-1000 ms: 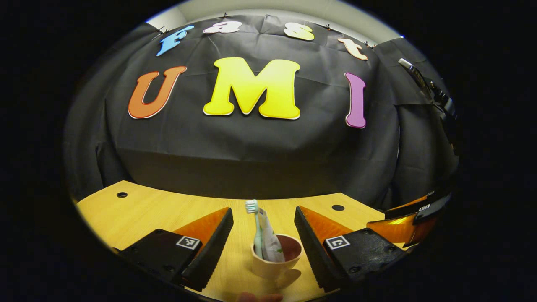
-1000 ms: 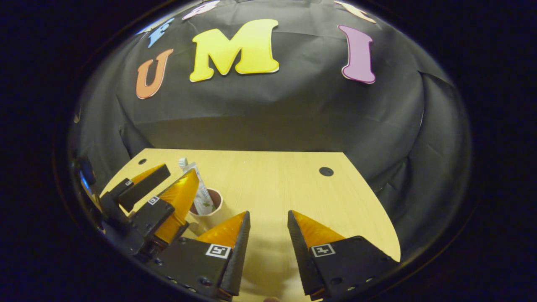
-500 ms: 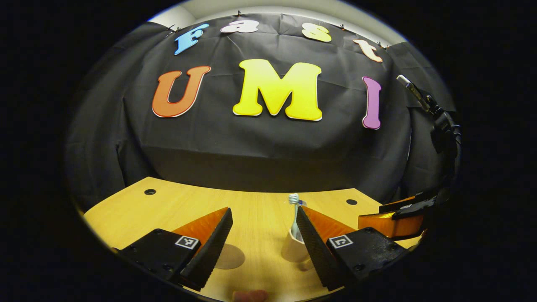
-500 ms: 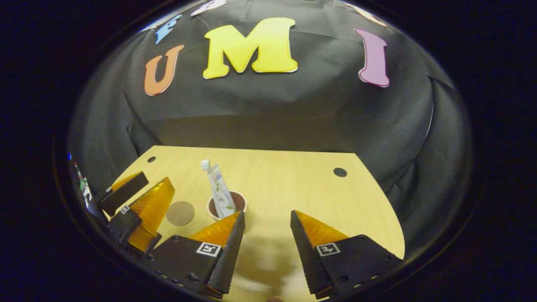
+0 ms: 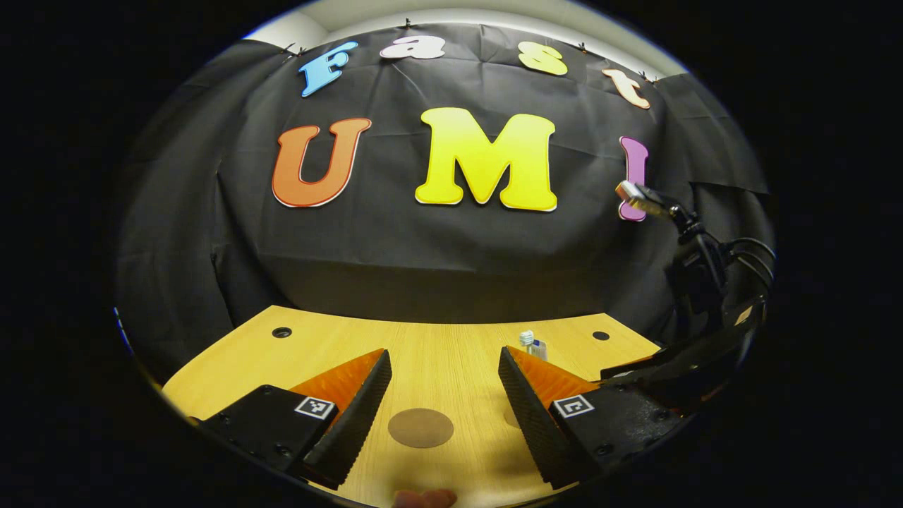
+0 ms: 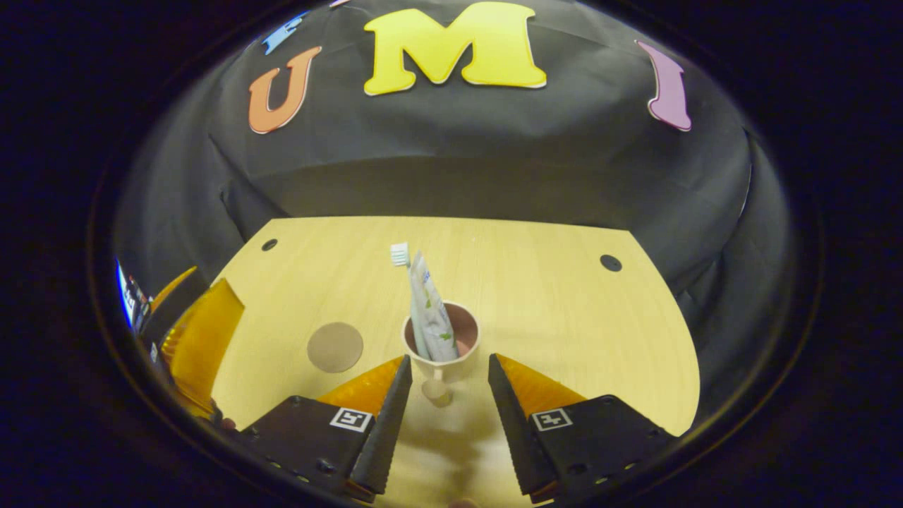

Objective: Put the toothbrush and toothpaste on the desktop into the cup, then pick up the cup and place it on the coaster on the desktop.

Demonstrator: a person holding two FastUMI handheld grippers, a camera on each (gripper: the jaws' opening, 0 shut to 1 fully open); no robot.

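At twelve o'clock just ahead of your right tongs [image 6: 443, 363], spread wide and empty to straddle it, the cup [image 6: 441, 346] stands holding toothbrush [image 6: 401, 255] and toothpaste [image 6: 430, 310], with the coaster [image 6: 335, 347] at ten o'clock; your left tongs [image 5: 444, 360] also gape empty.

Ahead of me a pale wooden tabletop [image 6: 536, 310] with small dark round holes [image 6: 610, 262] near its far corners runs up against the draped black cloth wall [image 5: 423, 254].
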